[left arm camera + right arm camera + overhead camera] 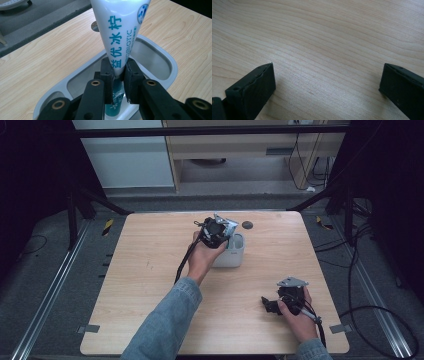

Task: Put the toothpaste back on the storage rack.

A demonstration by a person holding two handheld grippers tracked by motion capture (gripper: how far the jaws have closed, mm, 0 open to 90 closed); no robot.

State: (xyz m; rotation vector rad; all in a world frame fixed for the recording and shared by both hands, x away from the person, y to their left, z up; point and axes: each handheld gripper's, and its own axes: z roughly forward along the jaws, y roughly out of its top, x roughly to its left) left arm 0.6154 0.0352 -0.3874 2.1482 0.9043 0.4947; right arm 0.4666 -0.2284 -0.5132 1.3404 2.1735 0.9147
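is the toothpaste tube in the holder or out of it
Partly in. The tube has its teal lower end down in the white holder; the left gripper is shut on it.

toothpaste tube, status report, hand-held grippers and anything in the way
Left hand-held gripper shut on toothpaste tube, over white holder. Right hand-held gripper open, low over bare table. Nothing in the way.
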